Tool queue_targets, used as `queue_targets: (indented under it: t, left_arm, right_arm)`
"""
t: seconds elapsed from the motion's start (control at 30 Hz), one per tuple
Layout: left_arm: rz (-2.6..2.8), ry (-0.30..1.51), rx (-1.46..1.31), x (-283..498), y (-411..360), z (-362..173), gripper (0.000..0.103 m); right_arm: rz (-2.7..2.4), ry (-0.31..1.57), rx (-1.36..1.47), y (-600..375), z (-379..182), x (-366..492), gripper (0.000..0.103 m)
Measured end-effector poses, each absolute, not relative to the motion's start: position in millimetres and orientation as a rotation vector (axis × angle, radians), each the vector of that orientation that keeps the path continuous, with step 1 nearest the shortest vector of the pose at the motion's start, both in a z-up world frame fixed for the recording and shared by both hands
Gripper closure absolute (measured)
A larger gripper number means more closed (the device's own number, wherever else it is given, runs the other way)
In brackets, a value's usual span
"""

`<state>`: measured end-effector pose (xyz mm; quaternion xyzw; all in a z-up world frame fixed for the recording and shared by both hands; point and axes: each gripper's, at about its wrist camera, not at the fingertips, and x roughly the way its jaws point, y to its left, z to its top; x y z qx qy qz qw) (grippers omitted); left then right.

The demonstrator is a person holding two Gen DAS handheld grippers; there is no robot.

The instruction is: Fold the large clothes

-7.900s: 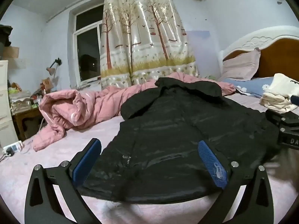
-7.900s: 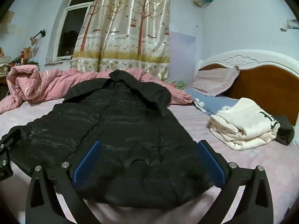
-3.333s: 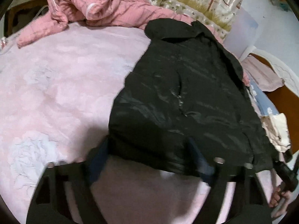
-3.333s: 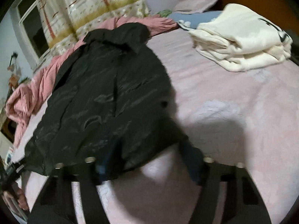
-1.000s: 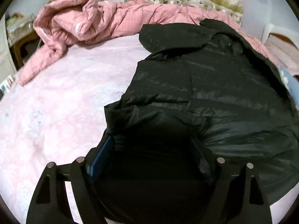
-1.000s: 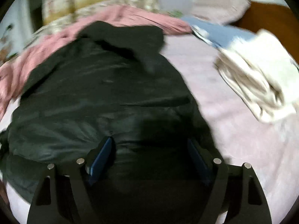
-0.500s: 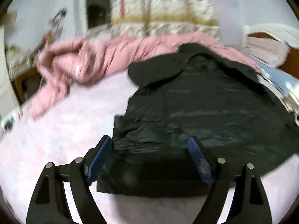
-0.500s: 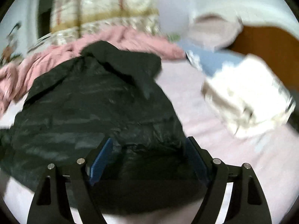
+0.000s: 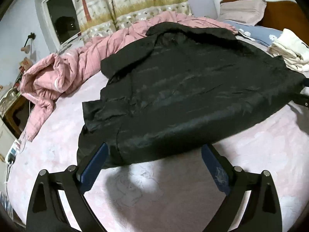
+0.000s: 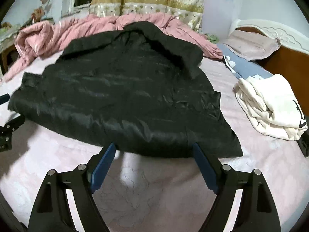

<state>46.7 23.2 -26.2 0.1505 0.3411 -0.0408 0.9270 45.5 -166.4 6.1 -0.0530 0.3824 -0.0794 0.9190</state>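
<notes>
A large shiny black padded jacket (image 9: 189,89) lies on the pink bed sheet (image 9: 146,189), its lower part folded up over the body, collar toward the curtain. It also shows in the right wrist view (image 10: 123,100). My left gripper (image 9: 154,164) is open and empty, just in front of the jacket's near left edge. My right gripper (image 10: 154,160) is open and empty, just in front of the jacket's near right edge. Each gripper's frame shows at the edge of the other's view.
A crumpled pink quilt (image 9: 63,71) lies behind and left of the jacket. A folded cream garment (image 10: 270,106) sits to the right, near pillows (image 10: 251,44) and the headboard (image 10: 285,61). A curtain (image 9: 125,2) and window stand behind the bed.
Both grippers have let go of the jacket's hem and pulled back toward me. The jacket now lies folded shorter, its lower part laid over the body.
</notes>
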Motion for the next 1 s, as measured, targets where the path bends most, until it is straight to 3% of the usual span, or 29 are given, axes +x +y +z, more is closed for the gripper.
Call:
queue_targets:
  t: [0.43,0.57,0.9,0.93,0.97,1.0]
  left_arm:
    - [-0.112,0.674,0.399,56,15,-28,0.006]
    - [-0.17,0.731,0.452,68,5,-45,0.0]
    - [-0.059,0.767,0.33,91,26,-44,0.0]
    - [-0.05,0.783,0.297,95,32,-44,0.002]
    - [-0.041,0.788,0.271,98,38,-43,0.014]
    - [-0.034,0.788,0.247,100,43,-43,0.036]
  right_arm:
    - [-0.204,0.814,-0.327,-148,-6,48,0.019]
    - [-0.19,0.784,-0.402,-137,-10,52,0.016]
    - [-0.233,0.782,-0.381,-144,-15,73,0.011]
    - [-0.244,0.773,-0.37,-147,-15,75,0.016]
    - [-0.273,0.766,-0.366,-151,-17,79,0.025]
    - [-0.297,0.774,-0.361,-154,-20,83,0.051]
